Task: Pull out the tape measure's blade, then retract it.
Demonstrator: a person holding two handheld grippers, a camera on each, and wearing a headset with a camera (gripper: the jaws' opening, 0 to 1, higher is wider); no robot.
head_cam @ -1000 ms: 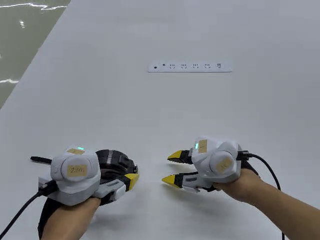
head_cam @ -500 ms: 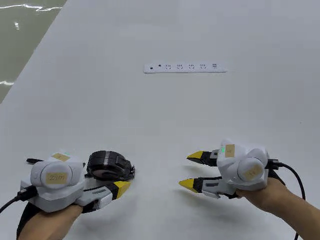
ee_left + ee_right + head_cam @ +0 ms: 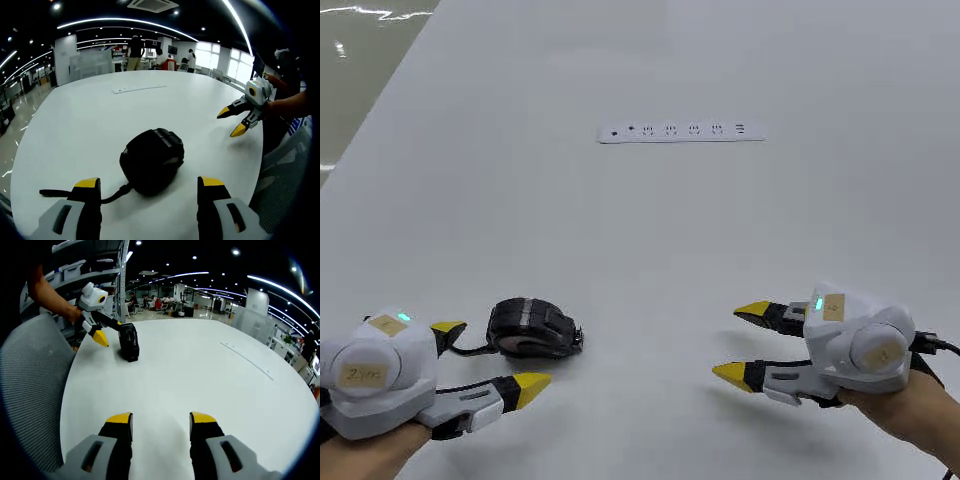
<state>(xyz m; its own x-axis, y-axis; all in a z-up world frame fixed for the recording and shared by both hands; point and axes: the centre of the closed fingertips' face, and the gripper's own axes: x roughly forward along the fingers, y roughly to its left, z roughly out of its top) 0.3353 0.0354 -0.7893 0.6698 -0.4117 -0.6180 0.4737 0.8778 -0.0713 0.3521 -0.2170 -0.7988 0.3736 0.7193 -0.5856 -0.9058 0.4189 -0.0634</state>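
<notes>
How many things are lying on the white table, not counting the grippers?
2. The black tape measure lies just ahead of the left gripper's open jaws; the white power strip lies farther back, across the table. Nothing else appears hidden.

tape measure (image 3: 532, 328) on table (image 3: 650, 230); ungripped

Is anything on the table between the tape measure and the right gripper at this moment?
Nothing: in the head view the white table between the tape measure and the right gripper is bare.
</notes>
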